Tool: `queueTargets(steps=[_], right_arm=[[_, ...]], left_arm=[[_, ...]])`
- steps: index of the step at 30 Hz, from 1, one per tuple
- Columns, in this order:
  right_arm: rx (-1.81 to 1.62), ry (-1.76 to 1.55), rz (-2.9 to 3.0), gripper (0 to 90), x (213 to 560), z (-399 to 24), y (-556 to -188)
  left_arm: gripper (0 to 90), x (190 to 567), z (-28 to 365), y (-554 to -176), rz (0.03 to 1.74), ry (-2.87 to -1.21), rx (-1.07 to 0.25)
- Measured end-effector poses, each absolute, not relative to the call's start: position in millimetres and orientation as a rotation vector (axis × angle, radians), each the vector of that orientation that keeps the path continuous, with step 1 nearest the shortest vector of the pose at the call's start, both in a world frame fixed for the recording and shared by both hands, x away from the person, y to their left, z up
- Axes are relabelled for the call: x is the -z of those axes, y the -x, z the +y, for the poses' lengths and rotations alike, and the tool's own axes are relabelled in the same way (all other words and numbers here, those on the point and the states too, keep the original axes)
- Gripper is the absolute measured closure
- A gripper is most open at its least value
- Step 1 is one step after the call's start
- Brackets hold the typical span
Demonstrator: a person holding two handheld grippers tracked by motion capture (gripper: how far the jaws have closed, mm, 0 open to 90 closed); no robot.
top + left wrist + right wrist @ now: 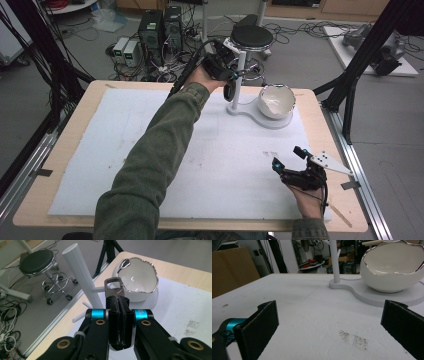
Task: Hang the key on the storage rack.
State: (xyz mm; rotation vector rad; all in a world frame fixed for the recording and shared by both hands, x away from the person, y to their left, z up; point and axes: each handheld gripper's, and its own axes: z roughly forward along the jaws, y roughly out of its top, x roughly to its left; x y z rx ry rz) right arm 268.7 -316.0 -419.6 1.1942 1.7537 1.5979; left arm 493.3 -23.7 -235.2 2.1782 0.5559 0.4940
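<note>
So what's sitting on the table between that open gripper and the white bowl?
Nothing: bare white mat runs from the right gripper to the bowl, per the right gripper view.

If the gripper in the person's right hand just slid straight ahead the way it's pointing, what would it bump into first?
Probably the flat white base of the stand, with the white bowl sitting on it. The open right gripper looks across bare white mat toward them, though how far off they are is hard to judge.

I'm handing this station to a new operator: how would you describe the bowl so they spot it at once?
Start at the white mat covering the wooden table and look to its far right corner, where a white stand with a post rises. The bowl sits on that stand's flat base beside the post: white, egg-shaped, with a jagged silver rim like a cracked shell.
</note>
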Motion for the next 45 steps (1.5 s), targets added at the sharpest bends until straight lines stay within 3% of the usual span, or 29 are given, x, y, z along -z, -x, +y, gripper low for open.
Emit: queueTargets(steps=[25, 28, 30, 38, 43, 45], right_arm=[[-1.577, -1.229, 1.676, 0.4, 419.0, -322.6, -265.4], [-1.584, -1.224, 1.67, 0.4, 418.7, -323.0, -265.2], [-1.581, -1.227, 1.672, 0.4, 418.7, -322.6, -265.0], [-1.584, -1.216, 1.669, 0.4, 418.4, -321.9, -265.1], [-1.59, -1.216, 1.677, 0.4, 417.7, -319.6, -265.1], [-1.596, -1.208, 1.68, 0.4, 417.4, -318.5, -265.5]], left_arm=[[84.1, 266.9, -22.7, -503.9, 0.565, -2.205, -0.462], [77.6, 267.9, -20.0, -503.7, 0.572, -2.176, -0.409], [65.6, 266.6, -17.8, -503.6, 0.58, -2.158, -0.374], [45.6, 262.1, -2.2, -499.0, 0.588, -2.103, -0.325], [33.6, 267.5, 11.6, -493.2, 0.563, -2.09, -0.353], [24.9, 269.5, 17.7, -490.6, 0.564, -2.08, -0.365]])
